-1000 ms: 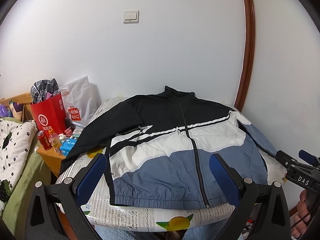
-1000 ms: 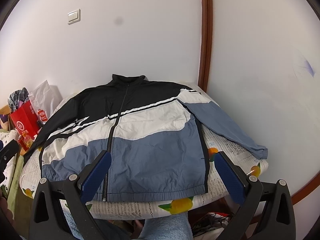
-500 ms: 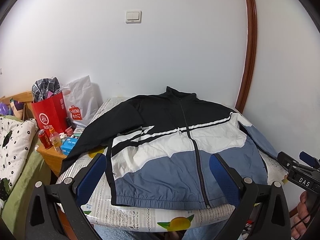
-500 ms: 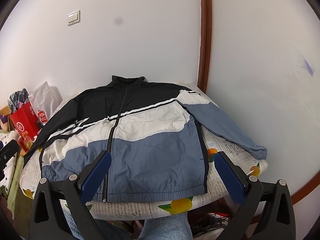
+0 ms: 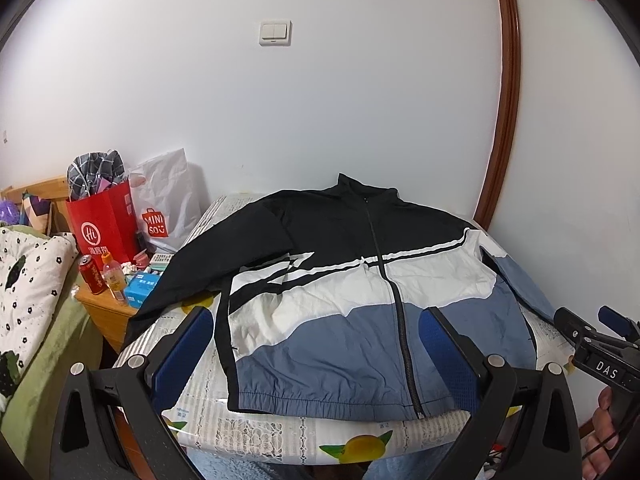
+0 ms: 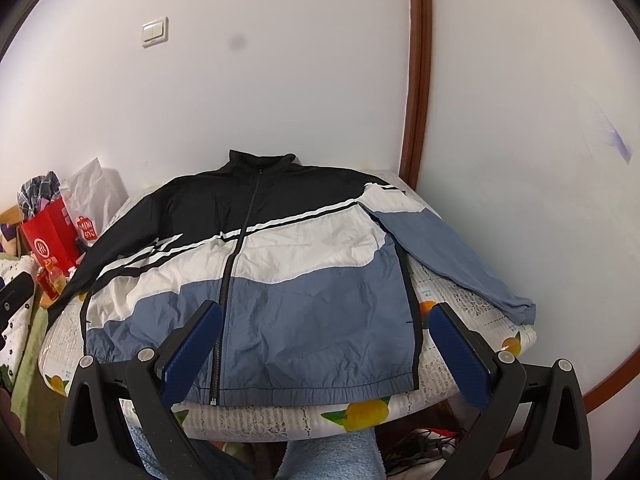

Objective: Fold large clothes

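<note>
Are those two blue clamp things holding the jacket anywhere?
No. The left tool and the right tool are both open, short of the jacket, holding nothing.

black frames, blue fingers (image 5: 182, 354)

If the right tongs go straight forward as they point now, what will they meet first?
Probably the jacket lying flat on the table: the open right tongs frame its blue lower front near the hem. Depth is unclear.

White wall (image 5: 320, 120) with double light switch (image 5: 275, 33), brown curved door trim (image 6: 418, 80) (glossy), wooden nightstand (image 5: 108, 312)
</note>
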`<state>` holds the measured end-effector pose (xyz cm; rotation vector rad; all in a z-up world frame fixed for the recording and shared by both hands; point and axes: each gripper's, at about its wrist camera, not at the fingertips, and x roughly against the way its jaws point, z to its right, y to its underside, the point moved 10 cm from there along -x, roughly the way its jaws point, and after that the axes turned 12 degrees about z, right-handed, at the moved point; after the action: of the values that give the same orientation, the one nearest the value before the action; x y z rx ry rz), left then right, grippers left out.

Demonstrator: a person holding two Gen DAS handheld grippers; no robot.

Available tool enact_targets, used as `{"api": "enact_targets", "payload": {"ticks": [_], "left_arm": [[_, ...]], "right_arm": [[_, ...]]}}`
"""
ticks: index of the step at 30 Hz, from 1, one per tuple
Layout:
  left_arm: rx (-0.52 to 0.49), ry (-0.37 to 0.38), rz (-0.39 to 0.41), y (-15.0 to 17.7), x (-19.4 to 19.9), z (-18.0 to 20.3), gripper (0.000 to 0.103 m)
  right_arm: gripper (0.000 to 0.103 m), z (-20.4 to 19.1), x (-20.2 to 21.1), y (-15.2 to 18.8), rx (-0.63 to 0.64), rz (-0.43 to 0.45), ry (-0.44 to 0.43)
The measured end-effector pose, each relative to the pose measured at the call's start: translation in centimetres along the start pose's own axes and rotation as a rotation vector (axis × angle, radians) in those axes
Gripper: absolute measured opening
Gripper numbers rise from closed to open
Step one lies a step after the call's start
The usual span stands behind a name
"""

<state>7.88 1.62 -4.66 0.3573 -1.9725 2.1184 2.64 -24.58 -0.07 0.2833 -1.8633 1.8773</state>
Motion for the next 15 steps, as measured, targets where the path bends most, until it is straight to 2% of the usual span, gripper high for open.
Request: {"api": "enact_targets", "payload": {"ticks": [15], "left_arm": [[0.013, -0.013, 0.005, -0.3, 0.0, -1.1, 0.103]], "right_arm": [[0.102, -0.7, 0.1, 0.0, 0.009, 0.000, -0.013]]}}
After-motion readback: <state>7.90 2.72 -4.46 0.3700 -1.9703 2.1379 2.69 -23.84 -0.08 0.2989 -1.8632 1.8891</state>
